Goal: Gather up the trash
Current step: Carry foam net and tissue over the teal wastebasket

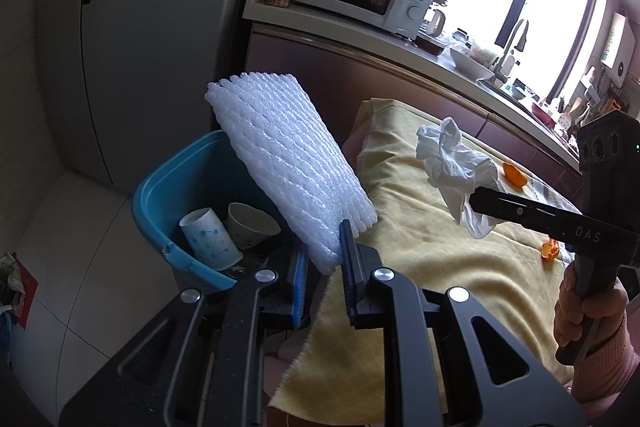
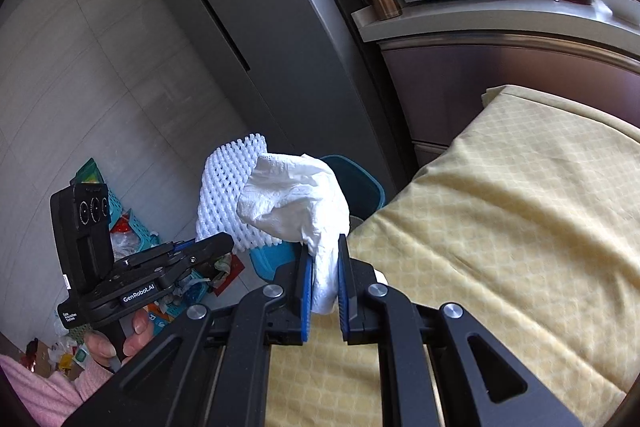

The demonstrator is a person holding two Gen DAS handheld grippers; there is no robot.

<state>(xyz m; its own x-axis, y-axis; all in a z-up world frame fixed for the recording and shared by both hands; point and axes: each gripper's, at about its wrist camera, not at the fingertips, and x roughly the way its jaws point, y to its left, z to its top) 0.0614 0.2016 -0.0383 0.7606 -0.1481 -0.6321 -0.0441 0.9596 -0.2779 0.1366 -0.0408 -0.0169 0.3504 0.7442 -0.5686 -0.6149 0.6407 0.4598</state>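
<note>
Foam net [image 1: 292, 163] between left jaws, tissue [image 2: 296, 203] between right.

The ribbed foam net sleeve [image 1: 288, 163] is white with a woven mesh pattern; the crumpled paper tissue [image 2: 296, 203] is plain white. The plastic bin [image 1: 160, 195] is blue, holding a white paper cup [image 1: 210, 239] printed with blue dotted lines. The tabletop's cloth [image 2: 500, 227] is pale yellow with a faint lattice print

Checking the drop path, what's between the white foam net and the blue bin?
Nothing: in the left wrist view the white foam net hangs over the blue plastic bin.
</note>
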